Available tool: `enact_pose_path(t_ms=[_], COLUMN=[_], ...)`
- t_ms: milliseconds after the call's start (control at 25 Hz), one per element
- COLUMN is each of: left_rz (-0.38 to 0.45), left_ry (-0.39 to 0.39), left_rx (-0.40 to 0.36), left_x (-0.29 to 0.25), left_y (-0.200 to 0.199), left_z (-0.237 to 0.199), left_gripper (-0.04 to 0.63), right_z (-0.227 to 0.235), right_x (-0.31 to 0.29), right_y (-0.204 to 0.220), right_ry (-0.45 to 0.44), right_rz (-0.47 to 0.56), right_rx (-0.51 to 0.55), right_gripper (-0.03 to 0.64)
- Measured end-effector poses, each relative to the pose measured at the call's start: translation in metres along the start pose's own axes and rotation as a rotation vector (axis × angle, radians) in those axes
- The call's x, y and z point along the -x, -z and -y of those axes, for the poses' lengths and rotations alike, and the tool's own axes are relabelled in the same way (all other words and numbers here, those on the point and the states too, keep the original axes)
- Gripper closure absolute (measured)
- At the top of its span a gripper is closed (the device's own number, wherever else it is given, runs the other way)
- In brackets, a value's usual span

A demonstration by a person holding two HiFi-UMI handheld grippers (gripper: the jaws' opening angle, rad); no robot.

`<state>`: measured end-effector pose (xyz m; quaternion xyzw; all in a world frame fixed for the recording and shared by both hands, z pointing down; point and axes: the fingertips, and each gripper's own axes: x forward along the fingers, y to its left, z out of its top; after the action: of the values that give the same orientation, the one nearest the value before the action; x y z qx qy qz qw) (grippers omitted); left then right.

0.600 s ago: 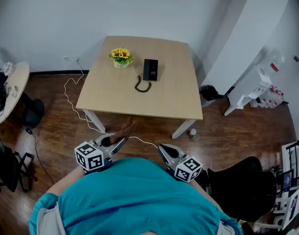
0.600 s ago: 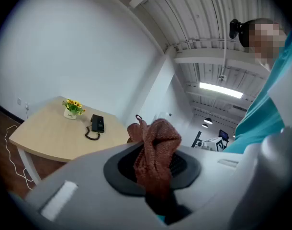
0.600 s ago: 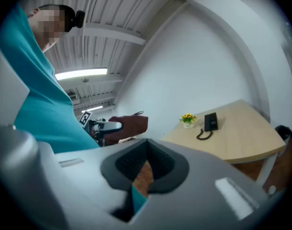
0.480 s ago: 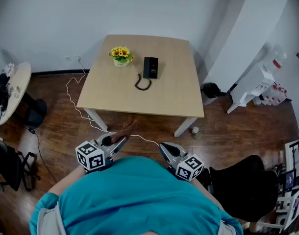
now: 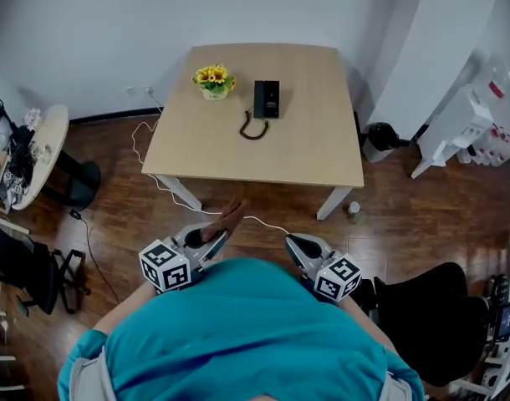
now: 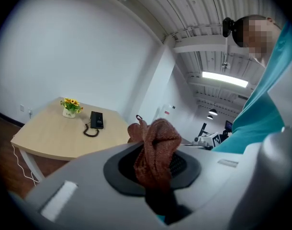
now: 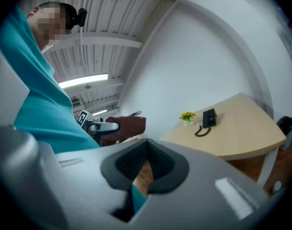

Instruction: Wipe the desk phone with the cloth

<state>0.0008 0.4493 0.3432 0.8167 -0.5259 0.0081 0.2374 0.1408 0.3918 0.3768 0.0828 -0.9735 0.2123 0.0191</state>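
Rust-brown cloth (image 6: 155, 145) sits pinched in the left hand-held gripper (image 5: 210, 239), ready for wiping; the right hand-held gripper (image 5: 295, 242) is closed, empty. The desk phone (image 5: 267, 98) lies well apart.

A dark brown plank floor (image 5: 96, 249) fills the lower half of the head view. A plain pale grey wall (image 5: 88, 32) spans the top, beside a white curved wall panel (image 5: 430, 40) at upper right. A square light wooden table on white legs (image 5: 305, 153) stands upper centre. A small round pale side table (image 5: 53, 136) sits at the left edge, and a black office chair (image 5: 430, 307) at lower right. A long ceiling strip light (image 6: 225, 79) glows at the left gripper view's upper right.
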Motion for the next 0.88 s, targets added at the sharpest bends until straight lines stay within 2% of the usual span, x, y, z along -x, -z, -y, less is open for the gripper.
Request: enact_pose_path(t_ms=[160, 320, 480, 640, 760, 880], left_rz=[0.016, 0.033, 0.083, 0.106, 0.103, 0.090], left_ry=[-0.012, 0.030, 0.086, 0.141, 0.191, 0.224], left_rx=[0.021, 0.042, 0.081, 0.094, 0.088, 0.083], left_x=[-0.002, -0.012, -0.018, -0.026, -0.038, -0.055], left_y=[-0.006, -0.017, -0.058, -0.108, -0.133, -0.141], left_z=[-0.026, -0.075, -0.150, -0.218, -0.253, -0.272], left_gripper=[0.520, 0.520, 0.520, 0.520, 0.520, 0.520], right_z=[0.013, 0.032, 0.047, 0.066, 0.077, 0.090], right_x=[-0.022, -0.065, -0.124, -0.176, -0.206, -0.220], right_y=[-0.003, -0.016, -0.048, -0.090, -0.114, -0.127], right_ry=[0.003, 0.041, 0.106, 0.178, 0.215, 0.236], right_rz=[-0.021, -0.037, -0.026, 0.019, 0.028, 0.018], right_rx=[0.006, 0.029, 0.065, 0.050, 0.058, 0.067], right_gripper=[0.615, 0.615, 0.615, 0.615, 0.615, 0.615])
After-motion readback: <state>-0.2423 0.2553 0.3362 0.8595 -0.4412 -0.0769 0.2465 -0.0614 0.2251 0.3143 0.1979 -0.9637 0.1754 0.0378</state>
